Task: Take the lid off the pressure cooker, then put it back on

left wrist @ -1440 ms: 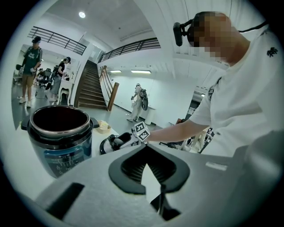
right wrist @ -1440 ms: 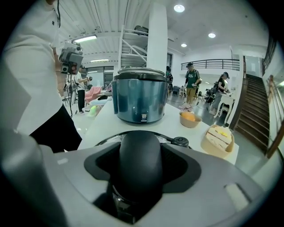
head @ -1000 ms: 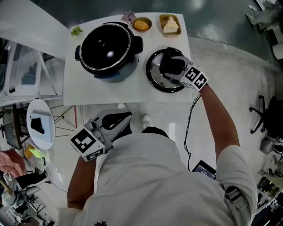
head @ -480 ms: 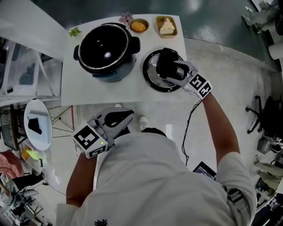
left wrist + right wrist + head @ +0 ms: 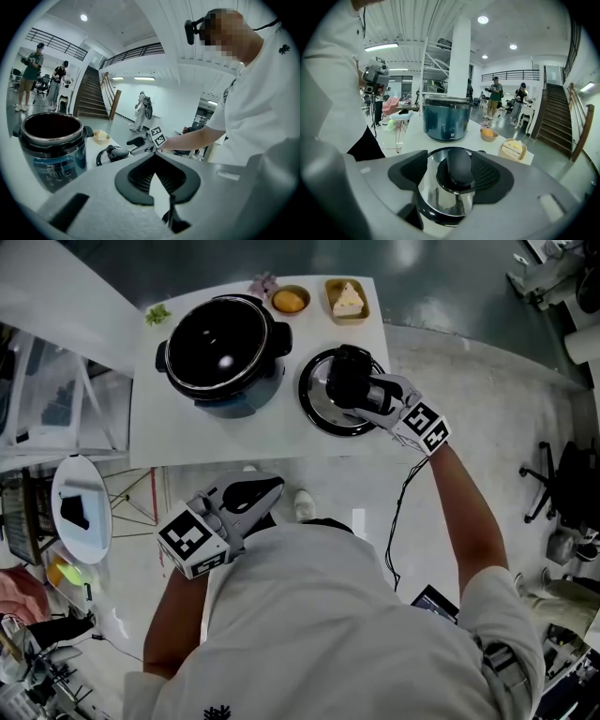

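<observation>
Lid (image 5: 317, 401) lies on the tabletop (image 5: 272, 432) beside the open cooker (image 5: 221, 343) — the right hand-held gripper (image 5: 349, 381) straddles its knob (image 5: 460, 165), jaws apart, seemingly lined up to grasp it. The left hand-held gripper (image 5: 261, 493) hangs clear — jaws together, empty.

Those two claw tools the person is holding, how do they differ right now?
The left gripper is held near the person's body; the right gripper reaches over the table. The left's jaws are together and empty; the right's stand apart astride the lid's black handle. Both carry marker cubes.
</observation>
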{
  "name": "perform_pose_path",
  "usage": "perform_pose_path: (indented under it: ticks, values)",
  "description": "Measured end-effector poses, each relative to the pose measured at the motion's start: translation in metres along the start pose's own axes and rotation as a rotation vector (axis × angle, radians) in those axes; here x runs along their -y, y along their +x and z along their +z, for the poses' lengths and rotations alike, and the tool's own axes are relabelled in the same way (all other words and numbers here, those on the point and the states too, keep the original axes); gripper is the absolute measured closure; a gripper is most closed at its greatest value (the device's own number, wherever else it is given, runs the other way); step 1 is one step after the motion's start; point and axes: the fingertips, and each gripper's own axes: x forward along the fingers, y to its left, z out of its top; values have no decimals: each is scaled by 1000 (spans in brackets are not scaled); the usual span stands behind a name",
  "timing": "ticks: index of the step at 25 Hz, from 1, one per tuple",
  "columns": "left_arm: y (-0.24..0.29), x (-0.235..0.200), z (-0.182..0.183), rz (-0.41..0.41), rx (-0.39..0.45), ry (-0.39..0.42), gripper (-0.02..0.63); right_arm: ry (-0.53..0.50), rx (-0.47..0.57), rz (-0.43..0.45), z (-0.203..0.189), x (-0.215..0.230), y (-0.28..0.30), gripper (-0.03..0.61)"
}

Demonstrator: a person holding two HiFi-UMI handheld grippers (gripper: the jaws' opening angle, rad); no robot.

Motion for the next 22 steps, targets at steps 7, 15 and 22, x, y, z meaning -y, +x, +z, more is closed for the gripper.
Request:
perform_pose_path:
  ticks: [7, 15, 22]
  values:
    - [2, -3, 2, 3, 0, -6, 607, 7, -20, 5, -11, 9, 11, 270]
    - [-5, -8, -2, 35, -9, -15, 607, 23, -50, 24, -29, 23, 45, 250]
    - [-12, -17, -10, 69, -23, -44, 607, -3, -87, 73, -37, 25, 70, 249]
